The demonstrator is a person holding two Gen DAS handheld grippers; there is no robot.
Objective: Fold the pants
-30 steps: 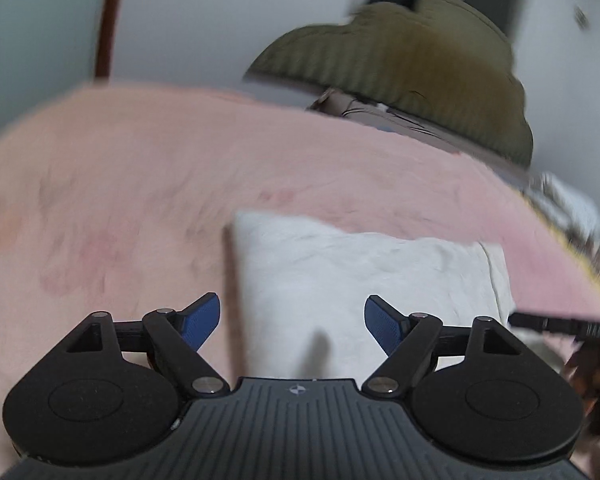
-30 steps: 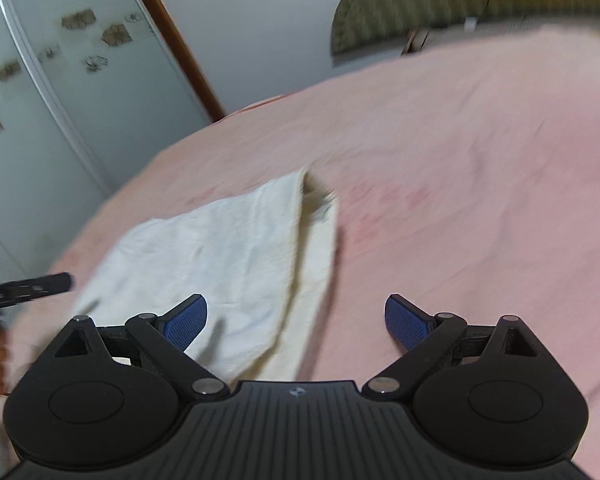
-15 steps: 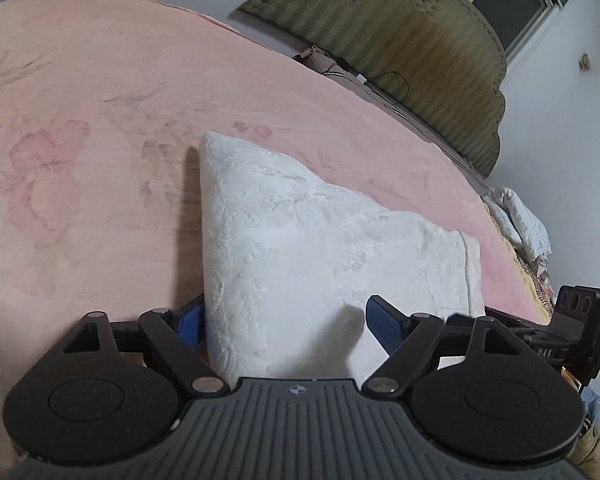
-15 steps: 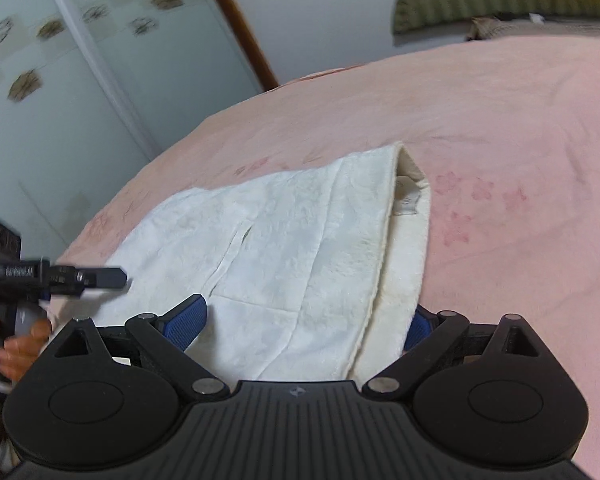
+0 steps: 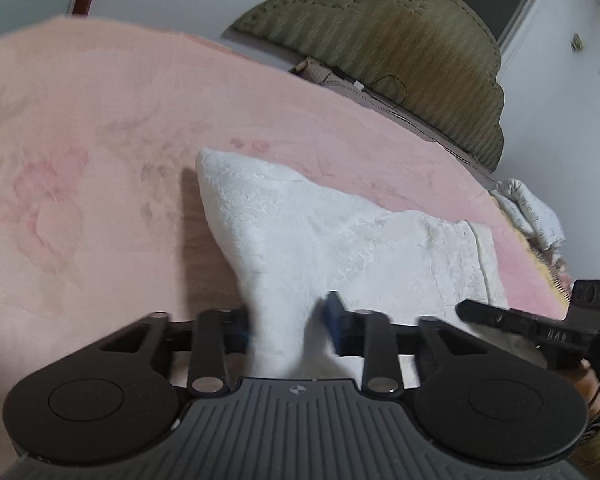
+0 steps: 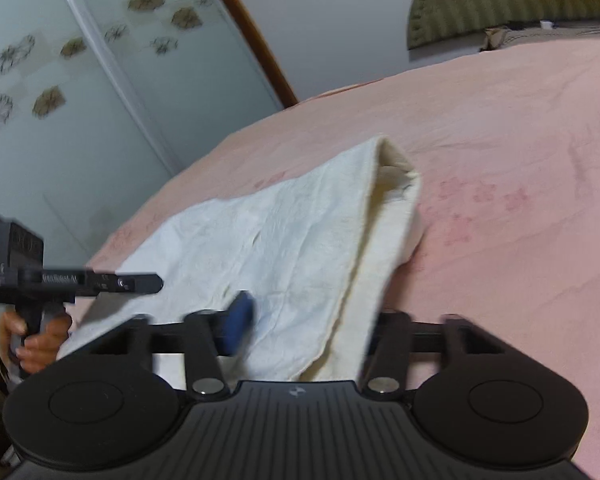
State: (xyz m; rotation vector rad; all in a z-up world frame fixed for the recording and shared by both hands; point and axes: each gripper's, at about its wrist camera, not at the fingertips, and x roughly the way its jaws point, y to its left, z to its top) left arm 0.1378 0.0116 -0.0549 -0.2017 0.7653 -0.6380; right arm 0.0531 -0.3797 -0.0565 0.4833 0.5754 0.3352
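Both grippers pinch the near edge of the white pants (image 5: pixel 340 240), which lie ahead of them on the pink bed (image 5: pixel 100 140). The left gripper (image 5: pixel 288 324) bunches cloth; the right gripper (image 6: pixel 308 320) clamps the layered hem (image 6: pixel 380 248). Uneven lifting could drop a layer and skew the fold.

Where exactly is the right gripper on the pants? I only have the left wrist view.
Observer: The near edge of the pants runs between the right gripper fingers. One pad is hidden behind the fold, so I cannot tell if it has closed.
Operator: Is the far end on that side lying flat?
Observer: No, the layers gape open at the far corner.
Operator: What is beyond the bed on my side?
Observer: A frosted door with flower motifs.
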